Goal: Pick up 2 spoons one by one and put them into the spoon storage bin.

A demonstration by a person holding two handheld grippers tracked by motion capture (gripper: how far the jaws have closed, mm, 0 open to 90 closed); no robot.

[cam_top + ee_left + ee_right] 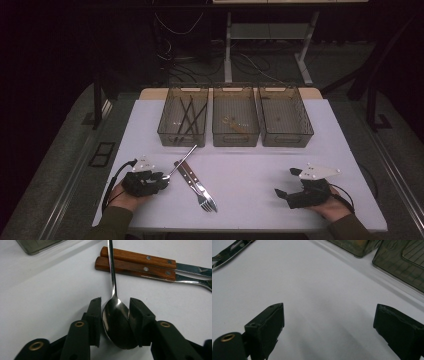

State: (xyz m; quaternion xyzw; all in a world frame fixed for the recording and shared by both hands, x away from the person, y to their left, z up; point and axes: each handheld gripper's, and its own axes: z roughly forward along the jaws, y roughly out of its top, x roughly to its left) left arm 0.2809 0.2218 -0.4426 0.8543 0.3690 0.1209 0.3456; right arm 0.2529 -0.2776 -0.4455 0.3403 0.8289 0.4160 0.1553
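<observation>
A steel spoon (182, 160) lies on the white table (250, 170), its handle pointing toward the bins. My left gripper (161, 180) sits at the table's front left, and in the left gripper view its two black jaws press on both sides of the spoon's bowl (116, 325), so my left gripper (115, 301) is shut on the spoon. My right gripper (286, 182) rests at the front right. Its jaws stand wide open over bare table, with nothing between them (329, 307).
A wooden-handled knife (136, 258) and fork (135, 268) lie side by side just right of the spoon, near the table's middle (195, 182). Three translucent bins stand in a row at the back: left (183, 137) with dark sticks, middle (235, 139), right (286, 140).
</observation>
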